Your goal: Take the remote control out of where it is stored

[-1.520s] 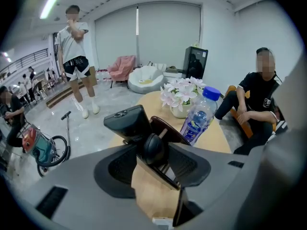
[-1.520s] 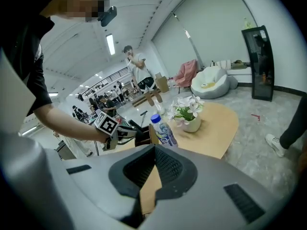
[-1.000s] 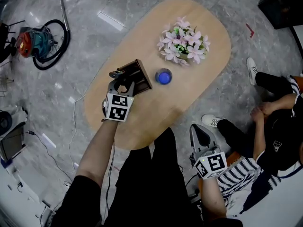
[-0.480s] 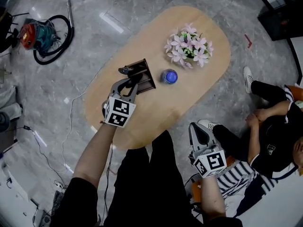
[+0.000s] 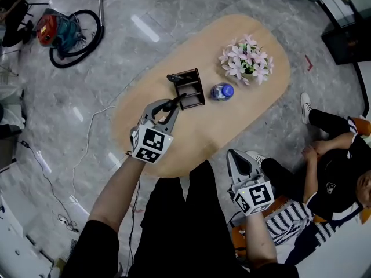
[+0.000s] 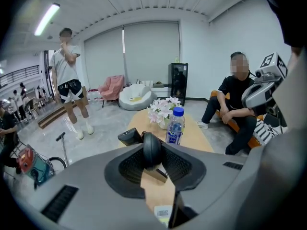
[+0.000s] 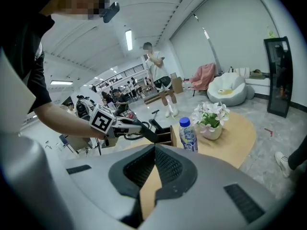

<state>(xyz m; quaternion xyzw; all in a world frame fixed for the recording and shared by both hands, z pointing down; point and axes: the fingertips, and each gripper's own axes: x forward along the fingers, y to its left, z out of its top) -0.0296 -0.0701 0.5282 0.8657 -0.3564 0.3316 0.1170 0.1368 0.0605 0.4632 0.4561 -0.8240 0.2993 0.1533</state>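
Left gripper [image 5: 173, 105]: I had just closed it on the remote [image 6: 152, 150].
Remote axis: ran from the jaws toward the holder [image 5: 192, 89].
Right gripper [image 7: 154, 148]: jaws together, empty, farther off.

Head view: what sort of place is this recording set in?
Probably an open lounge or lobby-style hall: a polished stone floor, an oval wooden table carrying a flower arrangement, and in the left gripper view a white beanbag seat.
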